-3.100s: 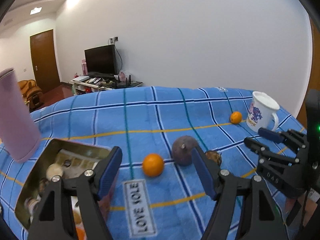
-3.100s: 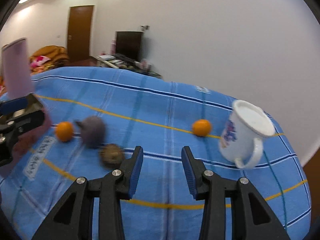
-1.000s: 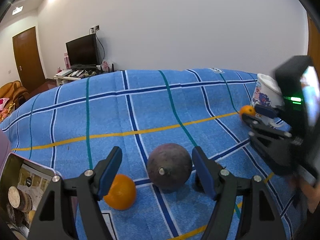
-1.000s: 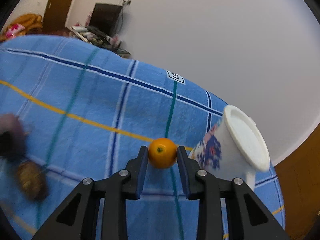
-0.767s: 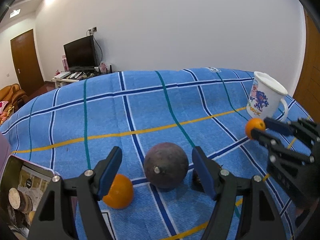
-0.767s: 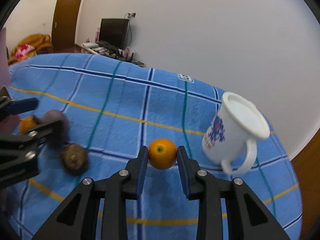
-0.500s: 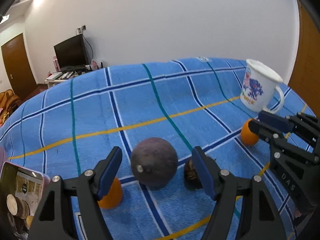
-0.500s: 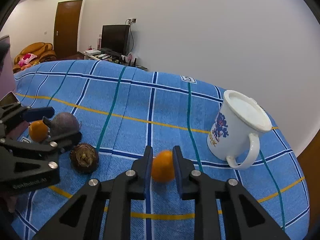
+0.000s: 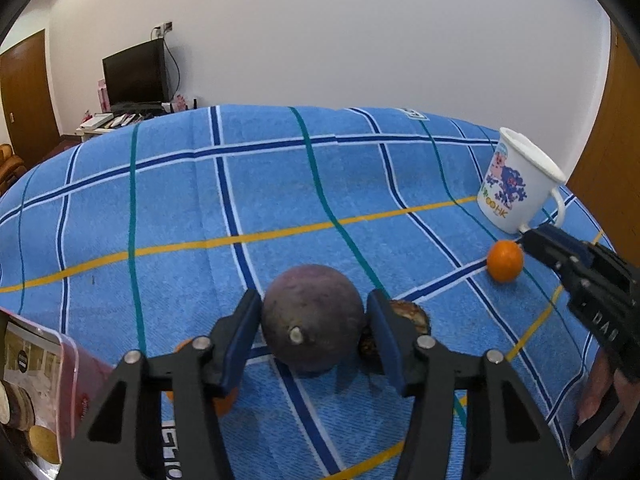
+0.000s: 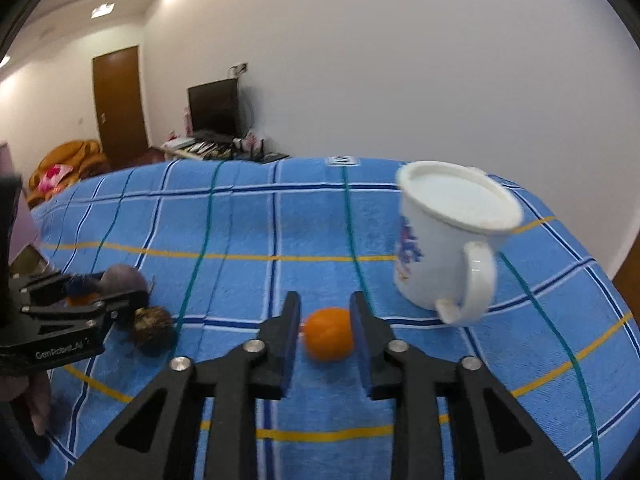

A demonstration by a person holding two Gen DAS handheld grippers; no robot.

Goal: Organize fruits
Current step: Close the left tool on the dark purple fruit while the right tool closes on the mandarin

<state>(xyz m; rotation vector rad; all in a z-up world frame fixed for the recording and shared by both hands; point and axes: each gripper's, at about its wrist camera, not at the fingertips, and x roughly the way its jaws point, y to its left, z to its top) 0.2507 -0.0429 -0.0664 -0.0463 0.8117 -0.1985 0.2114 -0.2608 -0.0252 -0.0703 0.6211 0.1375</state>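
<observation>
- The left gripper (image 9: 314, 332) is closing on the round, dark purple, rough-skinned fruit (image 9: 313, 317). Its blue pads sit against both sides, so it looks grasped, though the fruit rests on the blue plaid cloth (image 9: 280, 184) in the near middle.
- The right gripper (image 10: 325, 330) is opening around the small orange citrus fruit (image 10: 329, 334). There are gaps on both sides, so that fruit is released on the cloth, just near-left of the white enamel mug with a cartoon print (image 10: 444, 240).
- Judging by this, sorting is only partly done. One orange has been set down by the mug and the purple fruit is about to be lifted.
- A brown spiky fruit (image 10: 153, 330) lies just right of the purple one, partly behind the left gripper's right finger.
- A second orange fruit (image 9: 224, 400) lies near-left, mostly hidden under the left finger.
- An open metal tin holding round snacks (image 9: 28, 392) sits at the far left edge. Whether it is the fruits' destination I cannot tell.
- The brown fruit and the hidden orange crowd the purple fruit closely and could be nudged on lifting.
- The mug stands upright and apart from the released orange.
- A television on a low stand is far off, clear of the work.
</observation>
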